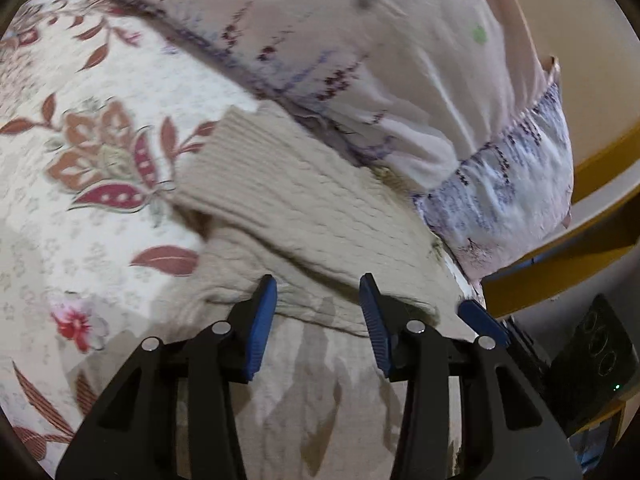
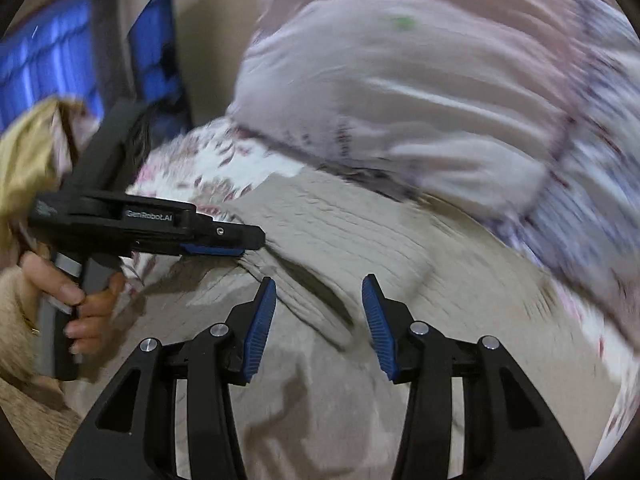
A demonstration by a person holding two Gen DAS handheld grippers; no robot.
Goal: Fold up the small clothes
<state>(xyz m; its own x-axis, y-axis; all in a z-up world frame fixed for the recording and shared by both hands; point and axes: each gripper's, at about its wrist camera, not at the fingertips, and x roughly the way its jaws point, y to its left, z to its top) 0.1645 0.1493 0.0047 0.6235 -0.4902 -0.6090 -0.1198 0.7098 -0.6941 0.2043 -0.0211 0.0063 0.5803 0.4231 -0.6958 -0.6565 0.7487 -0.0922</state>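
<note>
A floral quilt [image 1: 100, 92] is covering the bed, showing bare along its left side. A beige knitted garment [image 1: 288, 216] is lying on it toward the middle, a ribbed fold crossing it on a slant, its far edge touching a pale pink pillow [image 1: 360, 48] with a purple-patterned border that is sitting along the quilt's far side and out to its right edge.

The left gripper [image 1: 318, 300] is hovering low over the near part of the garment, its blue pads [image 1: 262, 320] standing apart with only flat knit showing between them; nothing is pinched. In the right wrist view the same tool is reaching in from the left, a hand [image 2: 86, 308] wrapping its grip, its tip just at the fold's left end.

The right gripper [image 2: 319, 300] is also standing parted over the garment, the fold running beneath the gap, its pads not pressing on the cloth. This view is blurring heavily toward the right.
</note>
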